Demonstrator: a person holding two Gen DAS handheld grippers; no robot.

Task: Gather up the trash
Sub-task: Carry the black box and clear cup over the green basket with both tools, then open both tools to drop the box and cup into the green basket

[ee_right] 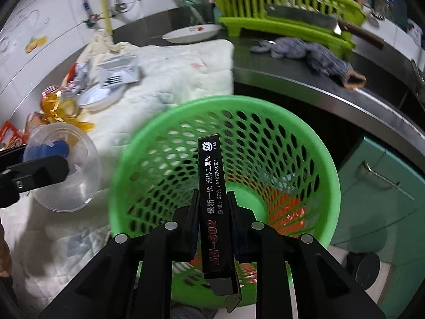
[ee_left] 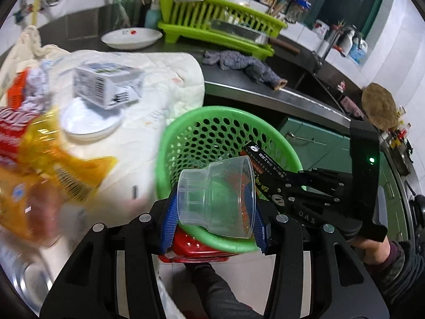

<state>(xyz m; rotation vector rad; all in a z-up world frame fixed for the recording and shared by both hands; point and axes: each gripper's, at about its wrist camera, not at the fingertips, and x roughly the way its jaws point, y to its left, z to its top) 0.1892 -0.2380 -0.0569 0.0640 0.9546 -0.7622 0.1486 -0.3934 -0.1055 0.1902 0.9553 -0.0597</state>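
A kitchen with white tiled walls and a dark steel surface (ee_left: 265, 90) running along the far side. On it stand a lime-green dish rack (ee_left: 220, 24), a white plate (ee_left: 131, 38) to its left, and a crumpled grey rag (ee_left: 244, 65) in front of the rack. Nearer and to the left, a white quilted cloth (ee_left: 159, 85) covers a lower surface and carries scattered trash: a yellow-and-red snack wrapper (ee_left: 39, 154), motion-blurred; a white carton (ee_left: 106, 85) resting on a white lid (ee_left: 90, 122); and crumpled foil (ee_left: 34, 90) further left. Green cabinet doors (ee_right: 377, 186) show to the right, below the steel edge.

A green perforated basket (ee_right: 305, 138) sits in the near centre, beside the cloth's right edge. Something red-orange (ee_right: 287, 207) lies in its bottom.

The left hand-held gripper (ee_left: 212, 212) stands partly open, its blue pads (ee_left: 170, 218) pressed on either side of a clear plastic cup (ee_left: 217, 196), which lies on its side over the basket's near rim. The right hand-held gripper (ee_right: 213, 207) is closed nearly to its limit on a slim black box (ee_right: 212, 186) bearing the print "JH-902"; the box points forward above the basket's mouth. A person's hand (ee_left: 374, 250) grips the right device's handle.
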